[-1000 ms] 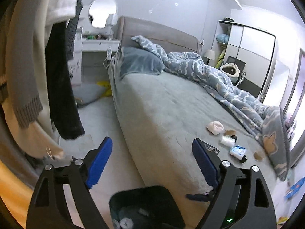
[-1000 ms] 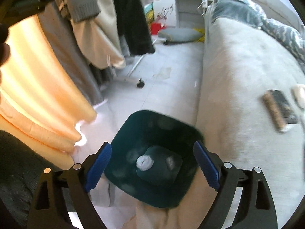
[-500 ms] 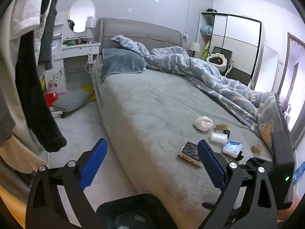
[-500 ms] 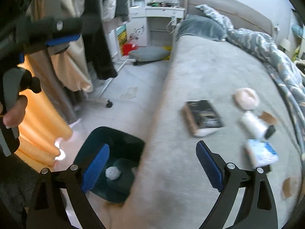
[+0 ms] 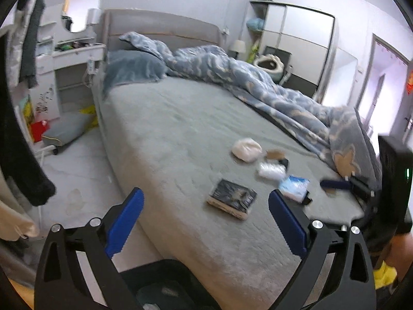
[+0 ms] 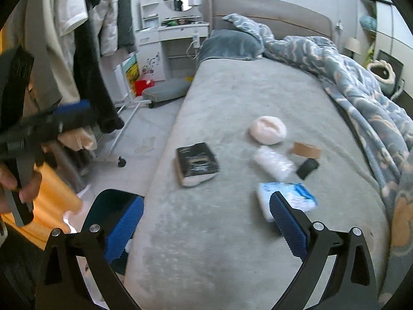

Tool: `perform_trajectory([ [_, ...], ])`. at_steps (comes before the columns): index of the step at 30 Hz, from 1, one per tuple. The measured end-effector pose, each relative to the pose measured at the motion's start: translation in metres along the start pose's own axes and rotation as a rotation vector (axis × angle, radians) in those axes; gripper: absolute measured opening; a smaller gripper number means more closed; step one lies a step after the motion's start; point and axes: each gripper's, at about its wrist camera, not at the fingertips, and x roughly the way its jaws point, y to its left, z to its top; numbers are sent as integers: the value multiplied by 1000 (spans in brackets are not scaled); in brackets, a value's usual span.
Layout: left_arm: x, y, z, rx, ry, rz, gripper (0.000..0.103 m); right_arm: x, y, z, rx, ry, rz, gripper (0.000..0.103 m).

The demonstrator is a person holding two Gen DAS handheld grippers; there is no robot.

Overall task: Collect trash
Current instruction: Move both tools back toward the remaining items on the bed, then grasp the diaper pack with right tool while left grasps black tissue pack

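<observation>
- The trash is seen clustered on the grey bed (image 6: 232, 98), toward its near right part: a blue-and-white packet (image 6: 286, 200), a crumpled clear wrapper (image 6: 273, 162), a pale round wad (image 6: 268, 130), a brown cardboard piece (image 6: 307, 150) and a small black item (image 6: 307, 168).
- A black book (image 6: 197, 162) is laid just left of the cluster; it is judged not to be trash.
- The packet is found nearest, its long axis running left to right, just beyond the right finger of the right gripper (image 6: 206, 222).
- The right gripper is held wide apart and empty, over the bed's near edge.
- The left gripper (image 5: 206, 217) is likewise spread and empty, set farther left; the right is judged the nearer.
- The dark bin (image 6: 111, 206) is seen on the floor at the near left, beside the bed.
</observation>
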Motion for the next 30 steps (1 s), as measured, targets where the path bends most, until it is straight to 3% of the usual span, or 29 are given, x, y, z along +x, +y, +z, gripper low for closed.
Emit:
perform_trajectory([
  [7,27,-22,-9,66,71,-80,98,7,-22,0,38,8,1,100],
  [12,43,-25,-9,86,88,-84,98,16,-27,2,-12,17,5,100],
  [22,85,-30,-6,156,152,-98,98,30,-71,5,20,65,-11,100],
  [26,99,-33,-6,173,174,-121,98,34,-84,4,35,81,26,100],
  [30,113,-33,-7,185,196,-98,98,45,-88,2,19,116,25,100],
])
